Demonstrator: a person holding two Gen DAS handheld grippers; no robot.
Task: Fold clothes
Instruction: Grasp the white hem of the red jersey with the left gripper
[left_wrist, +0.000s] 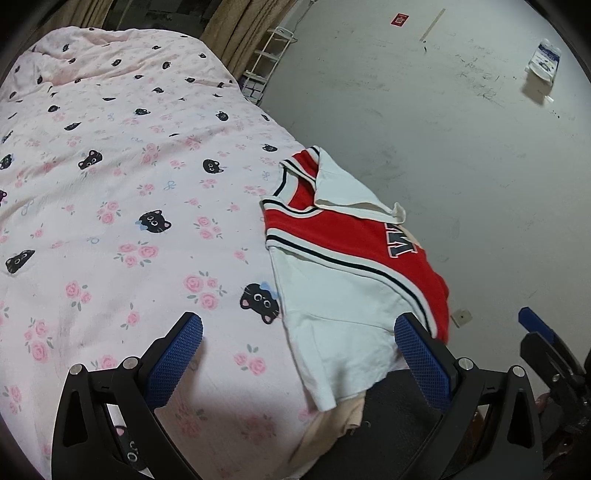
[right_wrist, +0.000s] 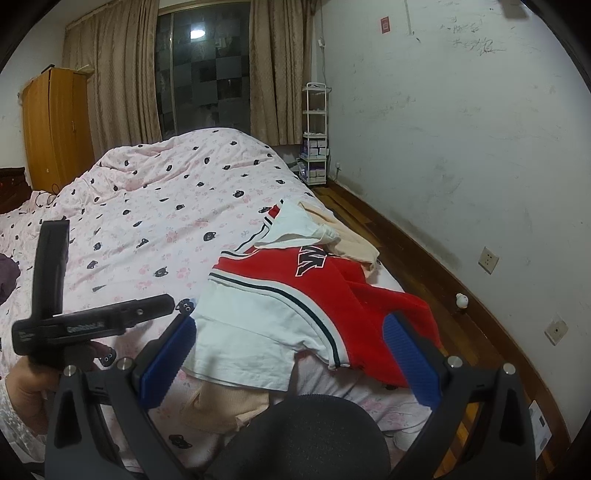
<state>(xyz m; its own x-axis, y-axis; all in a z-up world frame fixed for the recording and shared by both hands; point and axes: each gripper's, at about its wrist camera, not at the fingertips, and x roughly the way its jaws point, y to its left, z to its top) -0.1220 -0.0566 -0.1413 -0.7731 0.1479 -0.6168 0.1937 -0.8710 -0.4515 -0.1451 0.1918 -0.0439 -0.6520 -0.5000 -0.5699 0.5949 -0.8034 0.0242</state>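
A red and white jersey (left_wrist: 343, 266) with dark stripes lies crumpled at the right edge of the bed; it also shows in the right wrist view (right_wrist: 295, 295). A beige garment (right_wrist: 225, 402) lies under it. My left gripper (left_wrist: 299, 354) is open and empty just above the jersey's white near part. My right gripper (right_wrist: 288, 354) is open and empty, its fingers either side of the jersey's near hem. The left gripper's body (right_wrist: 59, 317) shows at the left of the right wrist view.
The bed has a pink quilt (left_wrist: 122, 192) with cats and roses. A white wall (left_wrist: 443, 129) runs along the right, with a wooden floor strip (right_wrist: 388, 236). A white shelf rack (right_wrist: 316, 133), curtains (right_wrist: 110, 81) and a wooden wardrobe (right_wrist: 55, 125) stand beyond. A dark round object (right_wrist: 306, 439) sits below.
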